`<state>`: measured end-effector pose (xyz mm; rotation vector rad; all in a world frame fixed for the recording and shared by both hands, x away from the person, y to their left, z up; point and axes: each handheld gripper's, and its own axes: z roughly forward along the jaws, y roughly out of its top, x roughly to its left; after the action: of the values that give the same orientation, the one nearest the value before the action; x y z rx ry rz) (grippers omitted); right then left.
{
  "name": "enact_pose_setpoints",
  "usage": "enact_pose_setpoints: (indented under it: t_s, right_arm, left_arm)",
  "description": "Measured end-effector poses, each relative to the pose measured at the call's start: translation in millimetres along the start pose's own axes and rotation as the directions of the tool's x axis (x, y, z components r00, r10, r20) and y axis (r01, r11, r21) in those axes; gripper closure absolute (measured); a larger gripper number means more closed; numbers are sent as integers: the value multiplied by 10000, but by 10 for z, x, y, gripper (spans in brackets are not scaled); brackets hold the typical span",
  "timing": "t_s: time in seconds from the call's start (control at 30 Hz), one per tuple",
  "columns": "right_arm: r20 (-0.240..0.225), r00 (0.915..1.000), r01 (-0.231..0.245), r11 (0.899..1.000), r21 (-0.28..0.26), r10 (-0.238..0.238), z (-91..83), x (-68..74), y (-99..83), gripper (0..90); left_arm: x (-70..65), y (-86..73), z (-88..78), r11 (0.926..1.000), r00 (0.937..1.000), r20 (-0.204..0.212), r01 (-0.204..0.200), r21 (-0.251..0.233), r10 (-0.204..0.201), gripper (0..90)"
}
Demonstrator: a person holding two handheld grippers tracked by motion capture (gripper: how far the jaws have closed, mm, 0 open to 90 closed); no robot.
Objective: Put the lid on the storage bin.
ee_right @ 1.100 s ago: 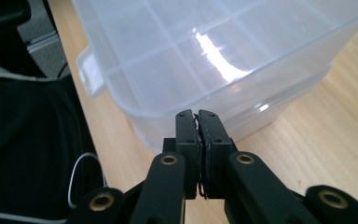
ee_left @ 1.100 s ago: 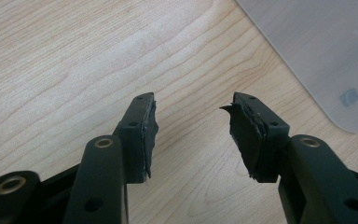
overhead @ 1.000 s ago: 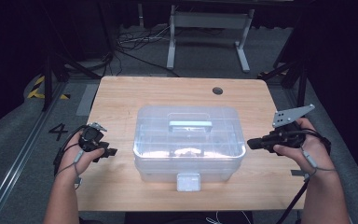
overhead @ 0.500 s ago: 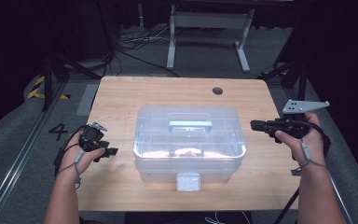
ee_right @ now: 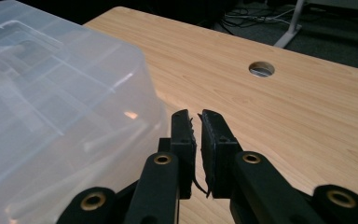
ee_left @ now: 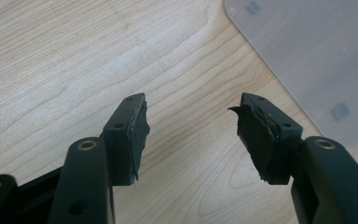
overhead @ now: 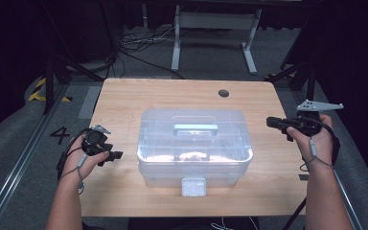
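Note:
A clear plastic lidded box (overhead: pixel 194 143) with a pale handle (overhead: pixel 195 128) and a front latch (overhead: pixel 193 186) stands mid-table. My left gripper (overhead: pixel 117 155) rests left of it and points toward it. Its jaws have just been opening and stand wide apart over bare wood (ee_left: pixel 191 112), with the box's corner (ee_left: pixel 317 51) ahead to the right. My right gripper (overhead: pixel 270 122) hovers right of the box and points at its side. Its jaws (ee_right: pixel 197 116) have just been opening to a narrow gap with nothing between them. The box wall (ee_right: pixel 51 107) is to their left.
The wooden table (overhead: pixel 172 96) has a round cable hole (overhead: pixel 224 93) at the back right, also seen beyond the right jaws (ee_right: pixel 261 69). Dark floor with cables and a white metal stand (overhead: pixel 211 28) lies beyond the far edge.
The right hand has moved away from me along the box's right side, toward the far end of the table. The left hand has stayed in place.

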<state>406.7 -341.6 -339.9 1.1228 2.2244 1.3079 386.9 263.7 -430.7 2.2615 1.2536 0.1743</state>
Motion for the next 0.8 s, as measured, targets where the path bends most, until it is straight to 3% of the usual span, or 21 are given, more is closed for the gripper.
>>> enact_pose_setpoints:
  t_s: [0.13,0.3,0.57,0.8]
  right_arm:
    - [210,9998,-36,9997,235,32,74,-78,-46,805]
    - [842,9964,9,9976,697,-68,202,-179,-128,749]
    - [796,9968,-74,9935,1139,-17,383,-346,-274,668]
    - [801,9950,485,9897,1345,-597,520,-370,-405,578]
  left_arm:
    - [25,-11,5,10000,9999,-103,65,53,-65,414]
    - [26,-10,17,9999,9999,-126,104,37,-103,407]
    - [36,-10,27,10000,9998,-163,74,64,-73,404]
    - [3,-12,63,10000,9992,-408,-6,79,9,401]
